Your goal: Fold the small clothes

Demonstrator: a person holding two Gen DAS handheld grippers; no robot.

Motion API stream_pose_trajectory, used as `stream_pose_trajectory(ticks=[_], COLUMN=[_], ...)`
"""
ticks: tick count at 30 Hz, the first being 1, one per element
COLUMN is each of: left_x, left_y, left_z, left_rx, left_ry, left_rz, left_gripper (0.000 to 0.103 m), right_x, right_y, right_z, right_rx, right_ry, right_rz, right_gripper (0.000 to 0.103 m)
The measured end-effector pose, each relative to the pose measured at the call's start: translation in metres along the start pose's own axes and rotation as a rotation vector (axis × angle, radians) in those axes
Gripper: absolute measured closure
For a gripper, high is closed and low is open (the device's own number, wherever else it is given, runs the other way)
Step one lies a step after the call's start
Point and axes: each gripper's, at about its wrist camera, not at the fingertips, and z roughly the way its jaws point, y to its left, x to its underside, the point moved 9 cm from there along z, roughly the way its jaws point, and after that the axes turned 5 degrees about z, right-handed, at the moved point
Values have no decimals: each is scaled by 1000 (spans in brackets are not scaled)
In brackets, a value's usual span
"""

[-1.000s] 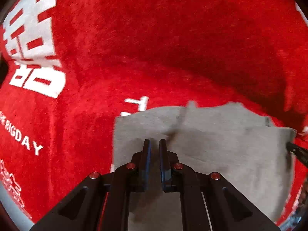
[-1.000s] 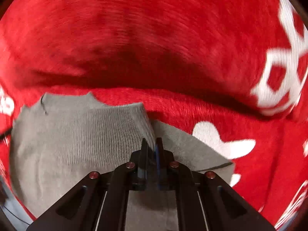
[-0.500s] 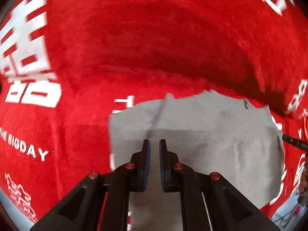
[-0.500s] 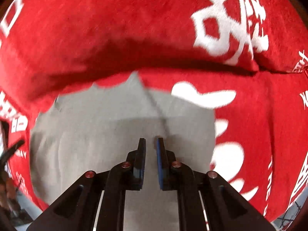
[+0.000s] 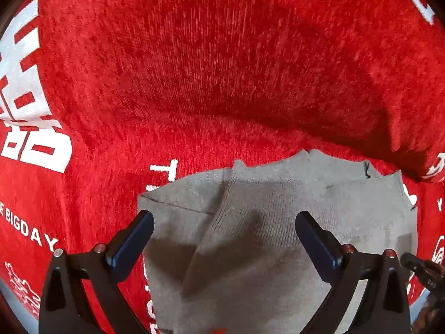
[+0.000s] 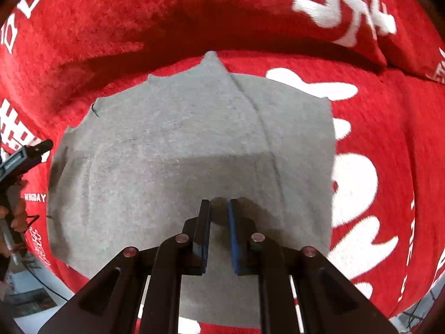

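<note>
A small grey knitted garment [image 5: 278,192] lies flat on a red plush cloth [image 5: 222,69], with one layer folded over another along a slanted edge. My left gripper [image 5: 224,215] hovers over its left part with the jaws opening wide and nothing between the pads. In the right wrist view the same garment [image 6: 180,144] fills the middle. My right gripper [image 6: 219,203] hangs above its near right part. Its jaws are opening, a narrow gap shows between the blue pads, and no fabric is pinched. The left gripper's finger [image 6: 27,153] shows at the garment's left edge.
The red cloth [image 6: 389,167] carries large white lettering and rises in a shadowed ridge just behind the garment. A person's hand [image 6: 14,217] holds the left tool at the far left. Pale surface and cables [image 6: 41,284] show past the cloth's lower left edge.
The left jaws have sprung from shut to wide open. The right jaws let go of the grey fold and parted slightly, and that gripper slid over the garment, which now lies flatter.
</note>
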Motion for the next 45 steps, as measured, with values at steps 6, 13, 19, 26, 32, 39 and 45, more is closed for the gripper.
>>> stream_pose_trajectory(ticks=[6, 13, 19, 26, 32, 39, 45], left_x=[4, 6, 8, 74, 137, 182, 199], left_y=[4, 24, 63, 47, 15, 14, 21], left_z=[40, 38, 21, -39, -44, -38, -51], left_rx=[87, -16, -104, -33, 28, 18, -5], left_ry=[145, 100, 79, 72, 142, 178, 223], left_rz=[-79, -14, -112, -19, -23, -22, -48], left_gripper=[89, 93, 93, 93, 93, 93, 93], right_x=[29, 34, 27, 46, 70, 96, 105], right_y=[-10, -30, -25, -46, -42, -60, -68], right_z=[-9, 2, -7, -27, -18, -17, -32], right_rx=[-17, -12, -5, -65, -19, 14, 16], right_ry=[23, 42, 57, 64, 85, 116, 135], right_rz=[11, 38, 35, 188, 125, 63, 149], right_gripper=[89, 89, 89, 89, 89, 89, 86])
